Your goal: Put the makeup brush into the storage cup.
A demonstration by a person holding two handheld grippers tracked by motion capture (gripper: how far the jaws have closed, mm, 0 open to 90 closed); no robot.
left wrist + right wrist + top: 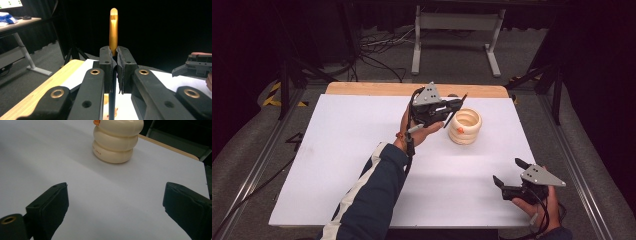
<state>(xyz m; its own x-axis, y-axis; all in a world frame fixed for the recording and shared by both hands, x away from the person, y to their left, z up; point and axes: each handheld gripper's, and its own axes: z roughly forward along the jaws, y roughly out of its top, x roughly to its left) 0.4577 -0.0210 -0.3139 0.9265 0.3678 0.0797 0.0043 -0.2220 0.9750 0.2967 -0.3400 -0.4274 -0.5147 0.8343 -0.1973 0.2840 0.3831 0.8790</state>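
The left tool [113, 72] is clamped on a thin pen [113, 30], its lower end hidden, just beside the cream holder [465, 126]. The right tool [115, 205] gapes, holding nothing, above the table [337, 150].

Ribbed holder [116, 141]: glossy cream, likely ceramic. Pen [113, 30]: shiny gold metallic. Table [362, 150]: matt white sheet, wood edge.

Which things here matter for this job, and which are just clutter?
In play:
- left tool, shut on the slim gold-tipped stick
- cream ribbed holder
- right tool, open, idle

Clutter:
- grey stand beyond the table
- floor cables
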